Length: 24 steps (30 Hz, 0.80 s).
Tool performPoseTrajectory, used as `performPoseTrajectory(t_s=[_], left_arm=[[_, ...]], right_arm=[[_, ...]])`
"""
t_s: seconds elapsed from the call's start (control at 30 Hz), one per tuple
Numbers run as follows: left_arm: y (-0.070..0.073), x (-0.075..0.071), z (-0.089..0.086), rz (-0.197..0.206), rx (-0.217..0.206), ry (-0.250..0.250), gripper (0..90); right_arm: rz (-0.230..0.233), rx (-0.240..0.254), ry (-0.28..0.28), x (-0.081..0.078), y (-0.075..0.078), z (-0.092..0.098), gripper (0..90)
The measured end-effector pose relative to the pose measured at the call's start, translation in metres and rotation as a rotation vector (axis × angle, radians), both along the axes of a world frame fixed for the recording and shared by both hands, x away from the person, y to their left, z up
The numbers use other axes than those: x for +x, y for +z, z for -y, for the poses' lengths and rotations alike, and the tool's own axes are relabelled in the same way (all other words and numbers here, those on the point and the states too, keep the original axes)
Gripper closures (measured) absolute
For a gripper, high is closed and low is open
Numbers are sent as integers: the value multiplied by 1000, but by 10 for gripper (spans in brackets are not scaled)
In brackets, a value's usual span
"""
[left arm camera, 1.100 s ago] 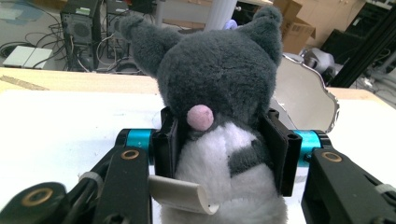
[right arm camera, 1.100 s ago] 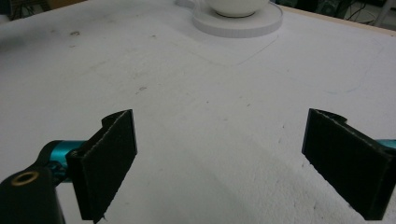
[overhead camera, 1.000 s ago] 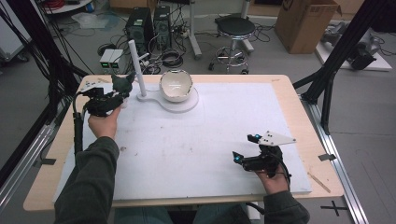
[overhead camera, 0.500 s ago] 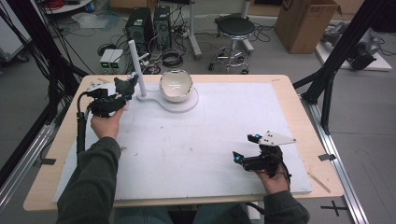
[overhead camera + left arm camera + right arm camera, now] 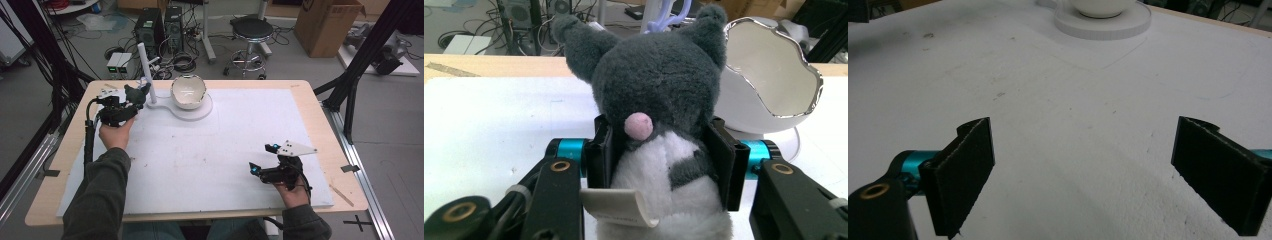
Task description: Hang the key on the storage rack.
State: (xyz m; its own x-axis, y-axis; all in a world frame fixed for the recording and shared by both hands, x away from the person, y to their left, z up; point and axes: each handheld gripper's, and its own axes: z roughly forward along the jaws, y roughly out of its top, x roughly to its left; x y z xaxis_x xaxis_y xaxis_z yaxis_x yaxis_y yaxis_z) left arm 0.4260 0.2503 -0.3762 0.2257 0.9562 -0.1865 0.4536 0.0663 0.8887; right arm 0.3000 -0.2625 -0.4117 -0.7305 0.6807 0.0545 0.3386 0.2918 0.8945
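— One plush toy (image 5: 659, 100), is that it? What's it made of?
— Soft fuzzy pile, dark grey on the rounded head and two pointed ears, white on the belly, with a small pink nub and a curled white fabric label low down. It sits at the far left of the table, just beside the egg-shaped bowl (image 5: 769, 75).
— Held?
— Yes. The left gripper (image 5: 659, 160) has its flat black pads pressed into the toy's sides, the fur bulging around them; the jaws have just eased open a little, yet the toy is between them and gripped.
— And the bowl?
— Glossy white, like a cracked eggshell, with a jagged silvery rim. It rests on a round white base (image 5: 192, 109) that carries a thin white post (image 5: 146, 70).
— The other claw?
— The right gripper (image 5: 1088, 175) stands wide, matte black pads well apart, nothing between them, above the white mat (image 5: 215, 150), which is smooth and faintly scuffed. A pale wooden table (image 5: 320, 105) edge frames that mat
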Motion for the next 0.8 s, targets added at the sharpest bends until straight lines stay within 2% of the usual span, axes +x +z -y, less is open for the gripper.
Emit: performPoseTrajectory(t_s=[0.33, 0.8], left_arm=[[-2, 1, 2, -19, 19, -10, 504], [-2, 1, 2, -20, 30, -9, 497]], right_arm=[[8, 0, 3, 0, 0, 0, 96], [6, 0, 3, -1, 0, 0, 96]])
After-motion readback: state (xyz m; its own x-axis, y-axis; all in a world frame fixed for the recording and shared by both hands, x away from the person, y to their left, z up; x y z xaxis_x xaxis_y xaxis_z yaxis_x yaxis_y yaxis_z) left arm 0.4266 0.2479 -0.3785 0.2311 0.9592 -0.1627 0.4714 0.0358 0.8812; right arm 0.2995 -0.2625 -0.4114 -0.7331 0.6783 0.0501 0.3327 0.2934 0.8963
